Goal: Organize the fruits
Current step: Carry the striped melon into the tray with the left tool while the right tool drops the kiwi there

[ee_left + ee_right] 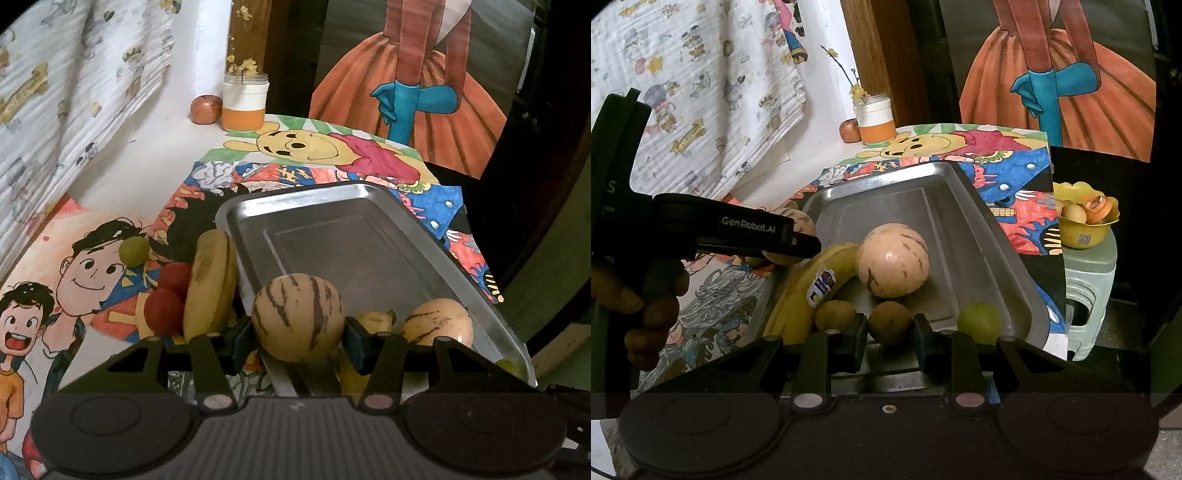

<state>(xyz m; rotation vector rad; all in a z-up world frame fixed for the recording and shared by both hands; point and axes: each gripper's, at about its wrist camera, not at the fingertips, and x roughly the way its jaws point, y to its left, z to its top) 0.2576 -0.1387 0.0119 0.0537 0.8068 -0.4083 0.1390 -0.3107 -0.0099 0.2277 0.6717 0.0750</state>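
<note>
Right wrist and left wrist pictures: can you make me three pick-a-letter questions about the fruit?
1. Where is the yellow bowl?
A. on the pale green stool
B. inside a cupboard
C. on a shelf

2. What colour is the grape in the metal tray?
A. red
B. green
C. purple

3. What is the left claw doing?
A. open and empty
B. gripping a banana
C. gripping the striped melon

Answers:
1 A: the bowl sits on top of the stool.
2 B: the grape is light green.
3 C: both fingers press the melon's sides.
</note>
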